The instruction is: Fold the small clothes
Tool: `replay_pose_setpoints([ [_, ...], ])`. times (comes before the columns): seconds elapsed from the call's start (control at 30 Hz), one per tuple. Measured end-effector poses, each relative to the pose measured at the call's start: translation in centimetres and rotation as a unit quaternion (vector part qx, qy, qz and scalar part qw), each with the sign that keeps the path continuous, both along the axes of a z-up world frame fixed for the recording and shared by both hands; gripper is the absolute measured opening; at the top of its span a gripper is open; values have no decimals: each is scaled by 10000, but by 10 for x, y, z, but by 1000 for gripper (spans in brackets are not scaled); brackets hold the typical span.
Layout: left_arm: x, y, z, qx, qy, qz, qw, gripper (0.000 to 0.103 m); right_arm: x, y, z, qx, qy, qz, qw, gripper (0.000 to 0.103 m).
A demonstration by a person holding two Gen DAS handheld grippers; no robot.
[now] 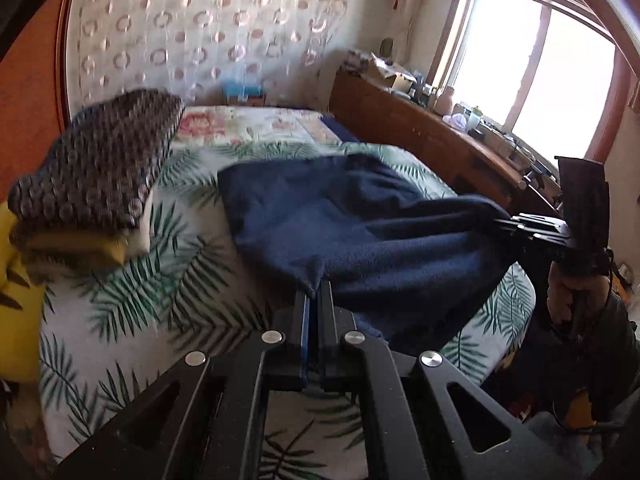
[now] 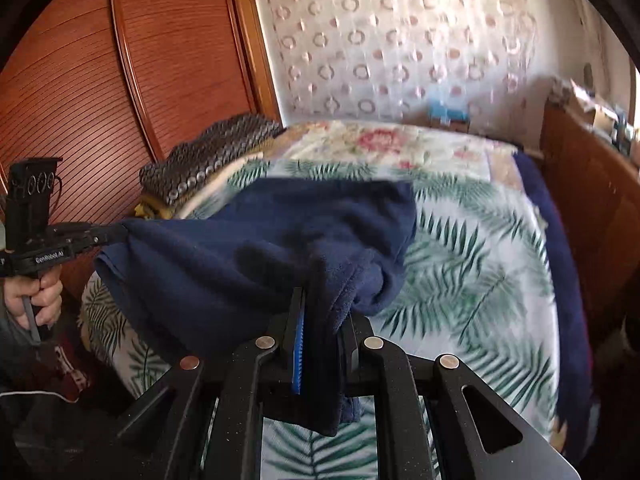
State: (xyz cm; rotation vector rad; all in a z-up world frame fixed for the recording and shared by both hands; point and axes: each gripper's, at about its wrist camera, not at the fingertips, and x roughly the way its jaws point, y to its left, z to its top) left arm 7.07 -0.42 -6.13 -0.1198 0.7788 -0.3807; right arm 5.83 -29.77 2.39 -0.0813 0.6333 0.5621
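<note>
A navy blue fleece garment [image 1: 320, 216] hangs stretched between both grippers above the bed. My left gripper [image 1: 315, 290] is shut on one corner of it. The right gripper [image 1: 505, 222] shows in the left wrist view, pinching the other corner. In the right wrist view the garment [image 2: 248, 248] drapes over my right gripper [image 2: 320, 300], which is shut on a bunched edge; the left gripper [image 2: 120, 232] holds the far corner at left. The garment's far end rests on the bed.
The bed has a palm-leaf sheet [image 1: 132, 300] [image 2: 472, 264]. A stack of folded clothes topped by a dark patterned piece [image 1: 100, 172] [image 2: 208, 160] lies at the bed's left. A cluttered wooden dresser [image 1: 420, 120] stands under the window; a wooden wardrobe [image 2: 120, 72] is at left.
</note>
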Motion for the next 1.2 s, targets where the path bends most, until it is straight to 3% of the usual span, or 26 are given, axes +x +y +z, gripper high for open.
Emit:
replay_pose_setpoints([
  [0.1,2,-3,0,68,-9,-26,10000,3,6,-3,0,25,74,39,10000,12],
  [0.27,37,6,17,-41,-143,64,9999,3,37,0,23,98,46,4,9999,13],
  [0.43,90,13,29,-44,-299,249,9992,3,104,9,35,181,117,-175,9996,13],
  [0.6,140,20,20,-34,-96,434,9990,3,158,29,30,30,190,-513,9985,14],
  [0.77,166,20,3,6,133,475,9988,3,192,38,23,20,320,-607,9976,23],
  [0.83,172,21,-4,24,216,479,9986,3,192,37,25,12,345,-584,9977,31],
  [0.9,176,21,-9,48,271,458,9986,4,191,32,32,6,233,-676,9974,51],
  [1.07,175,19,-5,70,149,361,9992,4,174,19,44,-64,-64,-673,9977,56],
  [1.17,165,18,7,212,-88,262,9994,17,157,22,33,-290,-199,-439,9984,56],
  [1.2,162,18,10,262,-164,241,9992,35,151,25,28,-360,-206,-348,9985,56],
])
